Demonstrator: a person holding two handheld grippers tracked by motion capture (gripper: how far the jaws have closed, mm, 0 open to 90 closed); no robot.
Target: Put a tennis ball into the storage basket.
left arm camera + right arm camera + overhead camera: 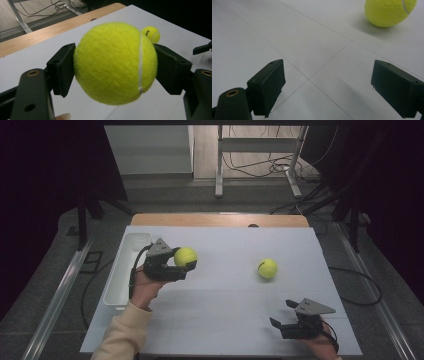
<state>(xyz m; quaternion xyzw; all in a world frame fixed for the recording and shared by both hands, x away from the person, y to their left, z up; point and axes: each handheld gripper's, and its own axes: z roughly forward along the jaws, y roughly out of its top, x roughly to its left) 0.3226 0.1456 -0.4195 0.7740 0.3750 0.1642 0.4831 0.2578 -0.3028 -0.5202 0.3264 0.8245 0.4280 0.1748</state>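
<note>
A yellow tennis ball (185, 256) (115, 62) is clamped between the jaws of my left gripper (183, 260) (114, 67), held just above the white table near its left side. A second tennis ball (267, 268) (389, 12) (151, 34) rests on the table to the right of centre. My right gripper (281, 312) (328, 90) stands open near the front right edge, jaws wide apart with nothing between them; the second ball lies beyond it and apart.
A white rectangular tray (125, 269) sits along the table's left edge, just left of my left hand. A wooden strip (220, 220) borders the far edge. Cables and a metal stand's legs (260, 165) lie on the floor beyond.
</note>
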